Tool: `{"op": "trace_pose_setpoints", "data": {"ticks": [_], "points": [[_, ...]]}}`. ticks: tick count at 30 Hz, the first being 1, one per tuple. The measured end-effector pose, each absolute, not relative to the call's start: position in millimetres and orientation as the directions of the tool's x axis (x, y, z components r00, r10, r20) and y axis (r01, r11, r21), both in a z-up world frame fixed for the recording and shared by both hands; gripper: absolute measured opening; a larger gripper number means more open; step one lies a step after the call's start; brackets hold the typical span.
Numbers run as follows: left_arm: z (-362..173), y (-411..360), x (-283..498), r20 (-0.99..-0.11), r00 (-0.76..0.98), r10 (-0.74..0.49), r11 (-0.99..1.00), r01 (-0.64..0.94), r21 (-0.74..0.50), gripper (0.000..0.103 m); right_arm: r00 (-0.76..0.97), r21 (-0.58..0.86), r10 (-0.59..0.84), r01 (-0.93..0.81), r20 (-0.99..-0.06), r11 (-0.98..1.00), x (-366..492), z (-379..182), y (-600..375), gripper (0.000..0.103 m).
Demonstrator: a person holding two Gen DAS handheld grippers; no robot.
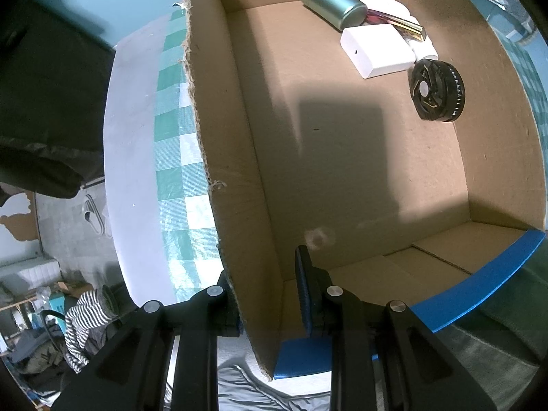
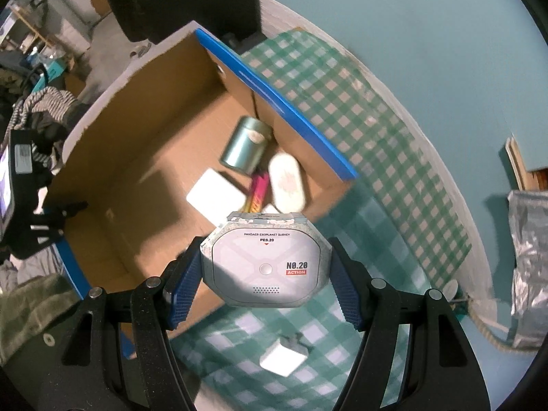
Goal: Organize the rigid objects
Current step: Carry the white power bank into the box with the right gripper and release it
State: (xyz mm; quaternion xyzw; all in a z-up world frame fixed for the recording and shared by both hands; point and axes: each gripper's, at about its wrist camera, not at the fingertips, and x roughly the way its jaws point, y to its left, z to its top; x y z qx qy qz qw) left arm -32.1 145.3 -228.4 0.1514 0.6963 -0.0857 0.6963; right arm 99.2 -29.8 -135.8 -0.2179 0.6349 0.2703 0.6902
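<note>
Cardboard box [image 1: 359, 178] filling the left wrist view, open-topped, blue outside, standing on a counter [image 2: 359, 109] under a green-and-white checked cloth. Left tongs [image 1: 270, 308] at lower centre, pressed together on the box's left wall, one pad outside, one inside. At upper right of the box floor: teal tin [image 1: 332, 3] on its side, white oval case [image 1: 380, 1] behind it, white flat box [image 1: 376, 49] in front, pink-and-yellow sticks [image 1: 397, 22] between, black wheel [image 1: 438, 90] just right of these. Right tongs [image 2: 265, 270] at lower centre of the right wrist view, pinching a grey octagonal device [image 2: 265, 267] marked "NO.20 ACTION", held over the box's near edge. Small white cube charger [image 2: 282, 356] on the cloth at bottom centre.
</note>
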Motion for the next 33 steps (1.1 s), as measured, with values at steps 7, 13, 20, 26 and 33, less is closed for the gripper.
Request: {"op": "trace_pose_setpoints", "data": {"ticks": [7, 13, 20, 26, 33], "points": [[-228, 146, -33, -0.996, 0.016, 0.088, 0.940, 0.329, 0.089, 0.024, 0.027, 0.062, 0.107, -0.668, -0.994, 0.742, 107, -149, -2, 0.070], [-229, 147, -34, -0.996, 0.016, 0.088, 0.940, 0.329, 0.088, 0.024, 0.002, 0.061, 0.083, -0.670, -0.997, 0.740, 111, -170, 9, 0.070], [-228, 147, -34, -0.996, 0.015, 0.088, 0.939, 0.333, 0.088, 0.024, -0.016, 0.061, 0.067, -0.651, -0.998, 0.757, 112, -191, 8, 0.070], [-229, 150, -32, -0.995, 0.013, 0.096, 0.938, 0.334, 0.095, 0.024, -0.006, 0.049, 0.058, -0.638, -0.998, 0.769, 112, -194, 7, 0.070], [-230, 150, -30, -0.995, 0.012, 0.099, 0.936, 0.340, 0.097, 0.024, 0.023, 0.044, 0.075, -0.625, -0.997, 0.779, 116, -183, 2, 0.071]]}}
